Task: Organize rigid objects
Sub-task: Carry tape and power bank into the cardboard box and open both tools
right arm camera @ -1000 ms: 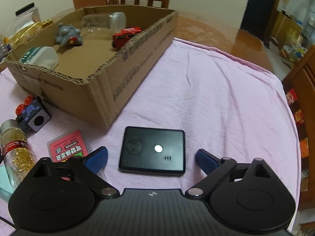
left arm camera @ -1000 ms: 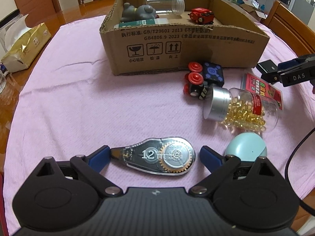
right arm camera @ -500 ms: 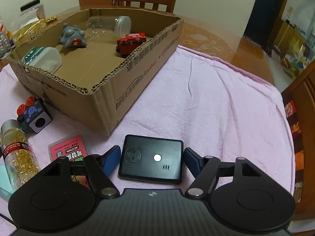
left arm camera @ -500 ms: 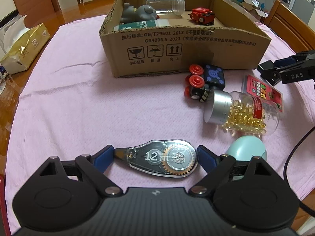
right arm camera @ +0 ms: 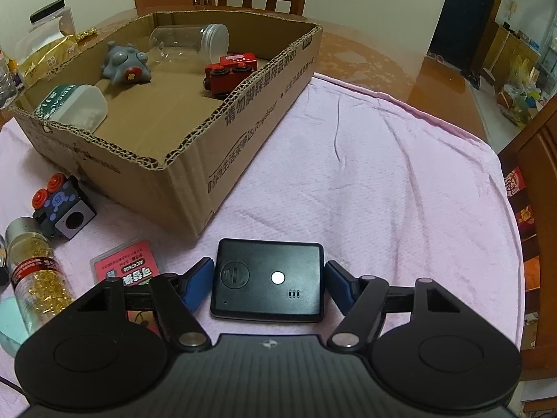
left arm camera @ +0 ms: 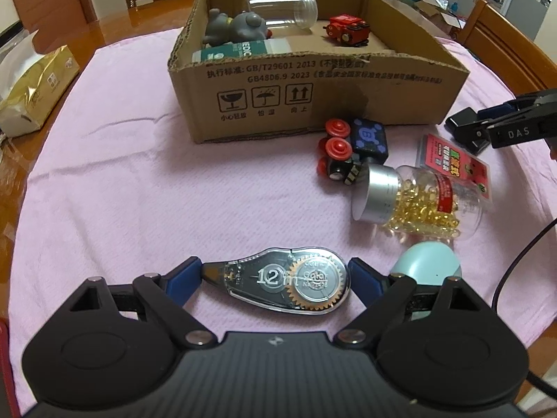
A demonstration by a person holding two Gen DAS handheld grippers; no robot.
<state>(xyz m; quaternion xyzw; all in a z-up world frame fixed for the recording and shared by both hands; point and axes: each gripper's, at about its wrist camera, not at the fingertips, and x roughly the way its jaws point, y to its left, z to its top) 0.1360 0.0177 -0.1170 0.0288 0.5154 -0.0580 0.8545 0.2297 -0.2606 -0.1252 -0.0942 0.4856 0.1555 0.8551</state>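
1. Left gripper (left arm camera: 275,273): jaws narrowed from a wide stance with clear gaps to both blue pads lying against the ends of the correction tape dispenser (left arm camera: 282,280), the left pad at its pointed tip and the right pad at its rounded end.
2. Right gripper (right arm camera: 268,280): jaws have just been closing; the gaps once visible on either side of the black device (right arm camera: 267,278) are gone, and the blue pads now meet its left and right edges.
3. The black device now fills the span between the fingers.
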